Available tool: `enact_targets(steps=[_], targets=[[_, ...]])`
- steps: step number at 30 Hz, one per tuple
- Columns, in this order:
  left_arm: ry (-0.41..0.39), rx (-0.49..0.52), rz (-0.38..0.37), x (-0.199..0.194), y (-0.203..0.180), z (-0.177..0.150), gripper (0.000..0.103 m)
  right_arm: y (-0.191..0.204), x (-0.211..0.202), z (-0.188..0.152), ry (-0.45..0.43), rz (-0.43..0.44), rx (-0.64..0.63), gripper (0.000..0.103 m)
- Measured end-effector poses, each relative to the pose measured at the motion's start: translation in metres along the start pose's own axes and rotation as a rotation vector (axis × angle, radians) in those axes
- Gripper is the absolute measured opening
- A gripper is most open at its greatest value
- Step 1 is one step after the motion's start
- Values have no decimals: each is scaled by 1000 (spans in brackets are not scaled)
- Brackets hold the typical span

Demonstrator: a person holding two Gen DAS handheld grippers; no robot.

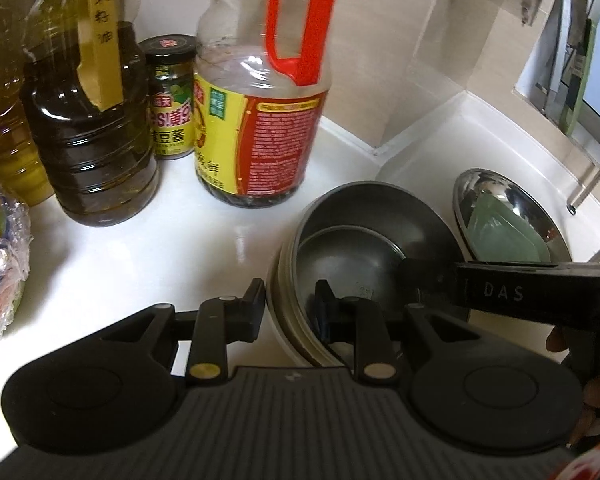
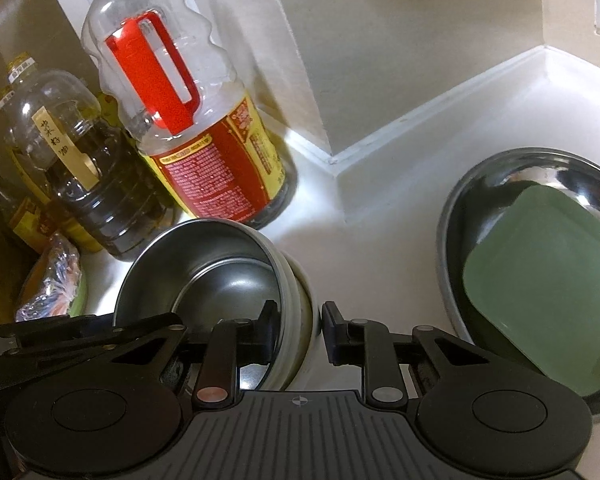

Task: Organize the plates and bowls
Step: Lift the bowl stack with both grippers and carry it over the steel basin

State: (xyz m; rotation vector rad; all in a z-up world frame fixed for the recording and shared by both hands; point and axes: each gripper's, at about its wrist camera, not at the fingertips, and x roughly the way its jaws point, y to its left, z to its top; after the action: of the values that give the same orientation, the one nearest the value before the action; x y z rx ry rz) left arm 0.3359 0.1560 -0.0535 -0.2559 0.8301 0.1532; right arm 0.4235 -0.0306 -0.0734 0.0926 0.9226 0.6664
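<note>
A stack of nested steel bowls [image 1: 364,240] sits on the white counter [image 1: 140,248]; it also shows in the right wrist view [image 2: 220,264]. My left gripper [image 1: 290,304] straddles the stack's near-left rim, one finger outside and one inside, jaws closed onto the wall. My right gripper [image 2: 296,332] straddles the stack's right rim the same way; its arm reaches in from the right in the left wrist view [image 1: 520,292]. A large steel basin [image 2: 540,184] holding a green square plate [image 2: 540,272] sits to the right, also in the left wrist view [image 1: 512,216].
Oil and sauce bottles stand behind the stack: a red-handled bottle [image 1: 260,120], a dark oil jug [image 1: 92,132], a sauce jar [image 1: 170,96]. A wrapped bundle [image 1: 0,264] lies at left. The wall corner [image 2: 332,156] juts out behind.
</note>
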Motion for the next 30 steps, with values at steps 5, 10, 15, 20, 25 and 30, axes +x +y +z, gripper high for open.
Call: enact_targets(steps=[5,10,15,20,25,30], targets=[[7,35,-33,2,-13,-2,23,-10,-11,-5,-1,-32,31,24],[15,76,-84,4,-29,-5,23,-23,-27,-13,-11,-72,72,24],[21,117,-121,5,-43,-10,23,-32,-43,-23,-22,-109,113,24],[19,134,-121,4,-50,-14,23,-37,-51,-29,-35,-120,142,24],[31,127,-101,6,-51,-12,25,-34,-50,-29,-37,-137,158,24],[33,111,-75,9,-54,-12,26,-36,-50,-28,-35,-135,177,24]])
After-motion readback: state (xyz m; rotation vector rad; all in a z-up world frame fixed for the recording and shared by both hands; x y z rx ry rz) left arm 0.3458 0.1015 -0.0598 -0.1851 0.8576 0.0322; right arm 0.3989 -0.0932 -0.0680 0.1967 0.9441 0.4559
